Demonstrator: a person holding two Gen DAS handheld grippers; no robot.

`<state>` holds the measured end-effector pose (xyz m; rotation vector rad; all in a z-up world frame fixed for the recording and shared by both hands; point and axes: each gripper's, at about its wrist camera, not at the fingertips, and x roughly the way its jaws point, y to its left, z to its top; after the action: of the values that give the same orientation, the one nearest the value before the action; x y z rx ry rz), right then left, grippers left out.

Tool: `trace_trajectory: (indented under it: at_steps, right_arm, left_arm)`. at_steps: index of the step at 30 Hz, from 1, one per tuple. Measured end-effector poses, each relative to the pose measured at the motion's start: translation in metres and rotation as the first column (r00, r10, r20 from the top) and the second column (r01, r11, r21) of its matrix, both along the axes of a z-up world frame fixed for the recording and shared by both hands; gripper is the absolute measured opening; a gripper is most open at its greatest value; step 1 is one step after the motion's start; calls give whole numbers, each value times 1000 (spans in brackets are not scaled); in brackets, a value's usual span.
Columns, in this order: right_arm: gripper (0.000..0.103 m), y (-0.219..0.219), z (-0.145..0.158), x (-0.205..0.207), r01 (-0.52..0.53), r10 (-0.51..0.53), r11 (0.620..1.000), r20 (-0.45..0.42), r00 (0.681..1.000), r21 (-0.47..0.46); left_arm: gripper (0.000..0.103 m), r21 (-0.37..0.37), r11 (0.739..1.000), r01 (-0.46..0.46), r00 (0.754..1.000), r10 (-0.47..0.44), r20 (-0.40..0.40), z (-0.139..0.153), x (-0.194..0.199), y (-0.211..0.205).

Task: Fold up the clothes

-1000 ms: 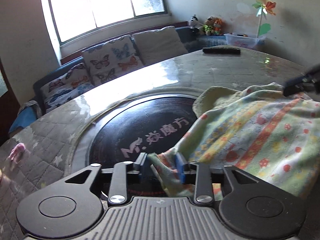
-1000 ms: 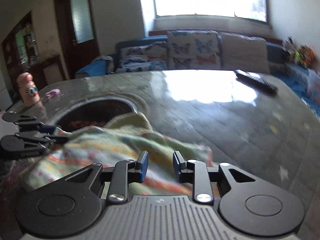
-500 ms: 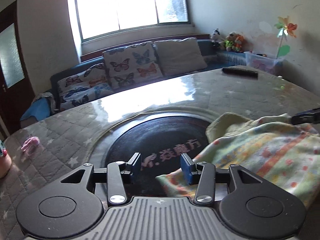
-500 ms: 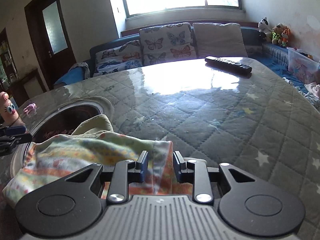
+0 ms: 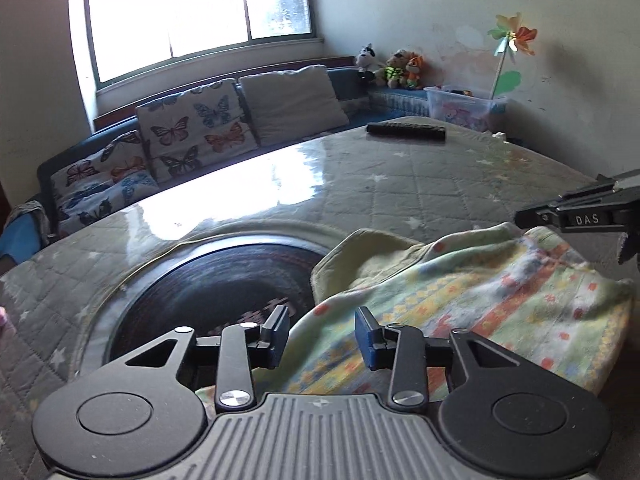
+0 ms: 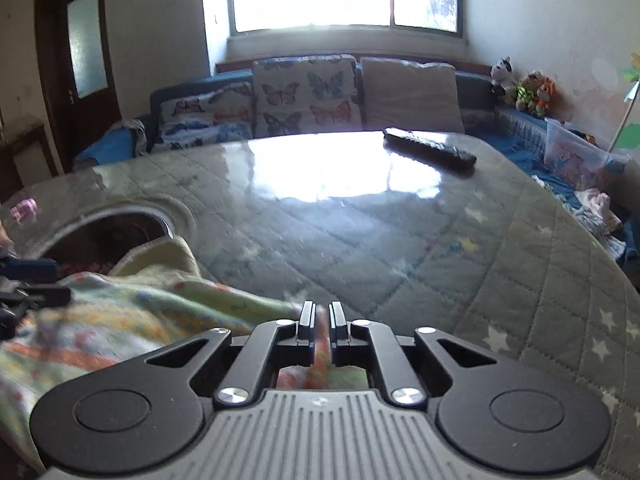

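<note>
Left wrist view shows the left gripper (image 5: 322,334) with its blue-padded fingers (image 5: 366,338) spread wide, nothing pinched between them; the near edge of the patterned cloth (image 5: 460,308) lies in the gap below, and whether a pad touches it cannot be told. That cloth, pale green and yellow with orange and red motifs, lies rumpled on the quilted worktop (image 5: 400,192), its left part draped over the rim of the dark round inset (image 5: 216,284), with a plain yellowish underside turned up at the far edge. To the right of the cloth, the right gripper (image 5: 576,218) reaches its far corner. In the right wrist view the right gripper (image 6: 319,322) has its fingers (image 6: 306,320) nearly closed, clamping a fold of the cloth (image 6: 120,320), which spreads leftward from there. A black remote control (image 6: 430,150) lies well beyond the cloth, near the worktop's far edge.
</note>
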<state>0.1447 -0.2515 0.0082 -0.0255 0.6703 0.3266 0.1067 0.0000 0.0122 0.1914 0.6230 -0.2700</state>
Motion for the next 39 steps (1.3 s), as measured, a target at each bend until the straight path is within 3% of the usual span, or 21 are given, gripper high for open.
trace_trajectory:
  at_steps: [6,10,14,22,31,34,39]
  right_arm:
    - [8,39,1,11,-173,175,984,-50,983,47]
    - [9,56,-15,33,-179,182,983,-99,978,40]
    - [16,60,-17,39,-166,167,986,-89,982,22]
    - [17,67,-4,0,-297,298,955,-49,953,15]
    - [23,75,-5,-51,-389,387,921,-49,921,-19]
    - [36,72,-7,-72,-398,397,917,-41,917,-22]
    - [46,71,-11,-103,-406,406,913,2,914,-44]
  left_arm:
    - [37,3,1000,17,999,-17,-32,-9,21,-15]
    - [37,6,1000,5,998,-4,-56,-17,33,-18]
    - [39,-6,1000,-12,998,12,-64,-20,38,-15]
    - [38,-21,1000,-12,999,11,-34,-9,21,-15]
    - [39,-35,999,28,1000,-28,5,-2,-28,-17]
    - [50,-23,999,32,999,-32,24,-5,-50,-20]
    - [70,-4,1000,10,999,-10,42,-14,-80,-21]
